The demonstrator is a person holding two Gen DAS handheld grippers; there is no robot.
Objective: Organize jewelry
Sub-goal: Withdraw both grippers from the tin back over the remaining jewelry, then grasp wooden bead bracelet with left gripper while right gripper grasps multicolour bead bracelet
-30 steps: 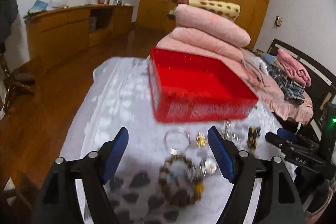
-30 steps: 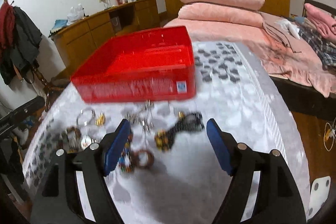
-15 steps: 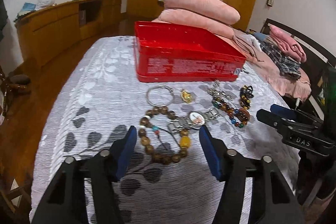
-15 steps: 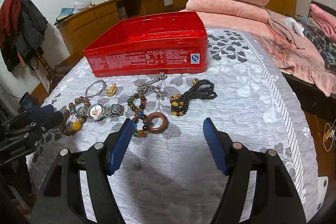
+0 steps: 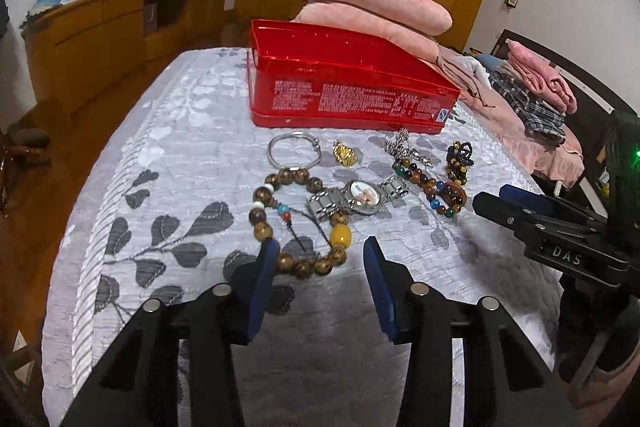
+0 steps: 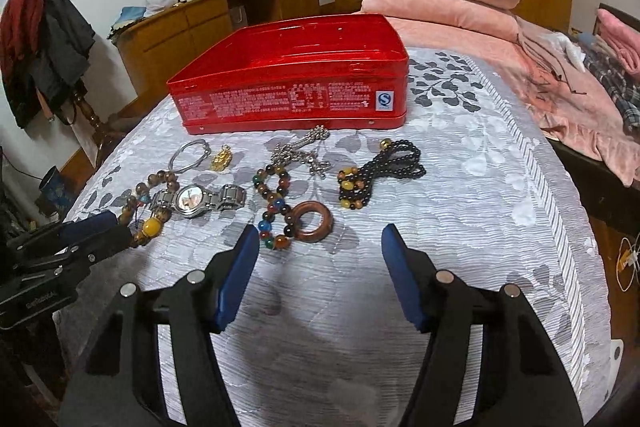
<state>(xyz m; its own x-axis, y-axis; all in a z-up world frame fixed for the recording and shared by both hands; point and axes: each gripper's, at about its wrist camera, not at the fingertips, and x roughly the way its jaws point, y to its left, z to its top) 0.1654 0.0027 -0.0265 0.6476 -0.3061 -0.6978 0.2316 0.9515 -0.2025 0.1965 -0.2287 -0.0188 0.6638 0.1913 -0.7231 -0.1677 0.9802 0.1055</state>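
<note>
Both claws hang spread and closing: the left gripper [image 5: 318, 251] straddles the wooden bead bracelet [image 5: 300, 219]; the right gripper [image 6: 318, 241], empty, has the multicoloured bracelet [image 6: 274, 205] at eleven o'clock.

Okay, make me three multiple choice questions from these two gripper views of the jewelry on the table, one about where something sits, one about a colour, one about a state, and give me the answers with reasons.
1. Where does the wristwatch lie?
A. Inside the red tin
B. On the tablecloth, partly over the wooden bead bracelet
C. On the pink bedding

2. What colour is the largest bead on the wooden bead bracelet?
A. Yellow
B. Green
C. White

3. What is the left gripper doing?
A. Clamped on the watch
B. Lifting the silver bangle
C. Closing around the bracelet's near edge, nothing held

Answers:
1 B: the watch band crosses the bracelet beads, in front of the red tin.
2 A: a big yellow bead sits on its near right side.
3 C: the fingers flank the near beads with gaps showing; the silver bangle lies untouched.
</note>
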